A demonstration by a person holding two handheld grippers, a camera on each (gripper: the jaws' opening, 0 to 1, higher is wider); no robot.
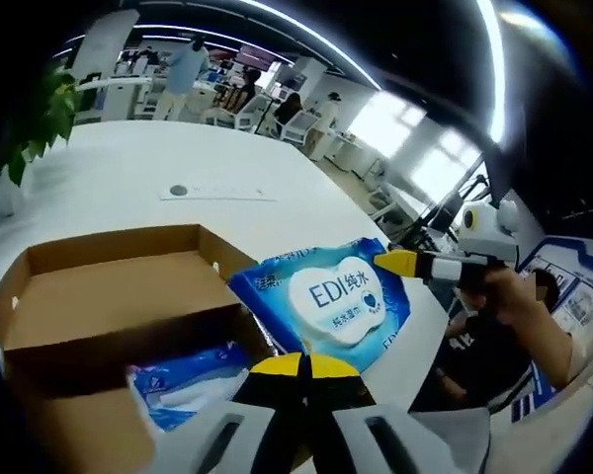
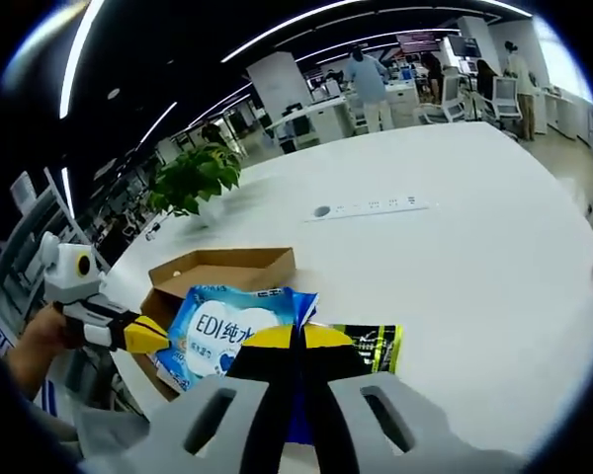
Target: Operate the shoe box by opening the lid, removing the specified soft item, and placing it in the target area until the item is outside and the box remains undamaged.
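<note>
Right gripper (image 2: 296,341) clamps the EDI wipes pack (image 2: 222,336) at lower centre, lifting it clear of the open shoe box (image 2: 227,269), while the left gripper (image 1: 301,367) sits closed, empty.

Bright ceiling strips and window glare, white table (image 2: 494,247) washed out, edges bent, background perhaps slightly blurred

"EDI纯水" in blue on the white label of the blue wipes pack (image 1: 338,301), smaller print unreadable
</note>
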